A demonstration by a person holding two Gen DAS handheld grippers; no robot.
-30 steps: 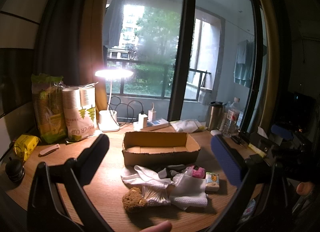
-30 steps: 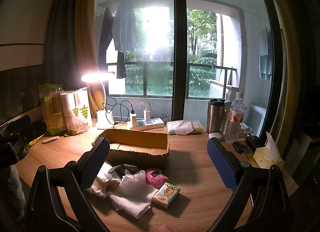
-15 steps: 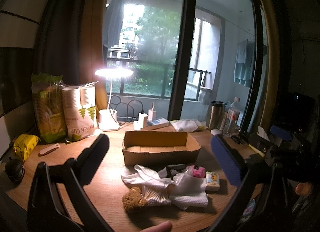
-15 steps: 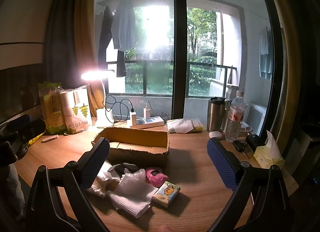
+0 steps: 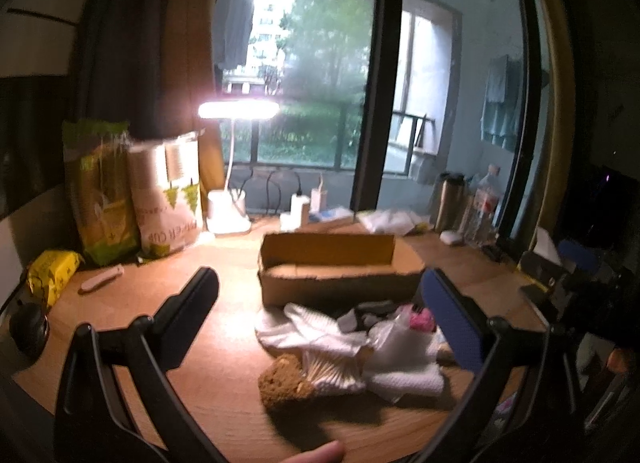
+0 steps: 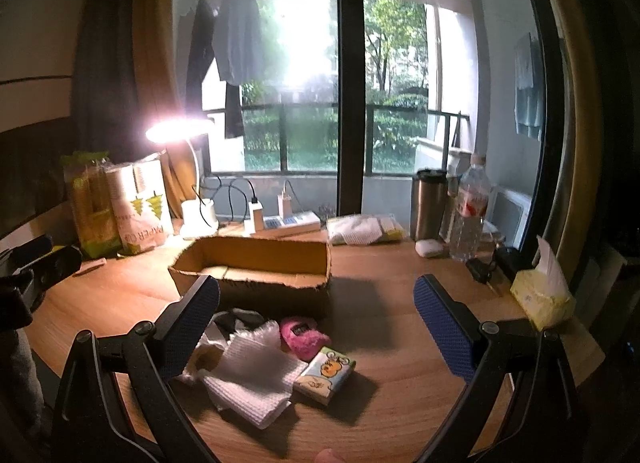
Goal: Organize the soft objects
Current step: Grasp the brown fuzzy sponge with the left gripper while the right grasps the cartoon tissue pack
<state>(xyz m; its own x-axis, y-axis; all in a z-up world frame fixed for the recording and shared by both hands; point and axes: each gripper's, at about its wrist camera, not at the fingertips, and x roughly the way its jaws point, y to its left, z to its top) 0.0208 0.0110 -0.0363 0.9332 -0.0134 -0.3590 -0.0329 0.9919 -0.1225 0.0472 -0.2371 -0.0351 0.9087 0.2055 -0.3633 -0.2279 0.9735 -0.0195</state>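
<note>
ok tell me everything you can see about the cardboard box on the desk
The cardboard box is a low, long, open-topped tray of plain brown corrugated card, with ragged, torn-looking top edges. It sits upright on the wooden desk, behind the pile of soft objects, whose rear items lie against or just short of its front wall. What shows of its inside looks empty. Neither gripper touches it.

Soft items [image 6: 256,375] heaped before open cardboard box [image 6: 256,267].
</note>
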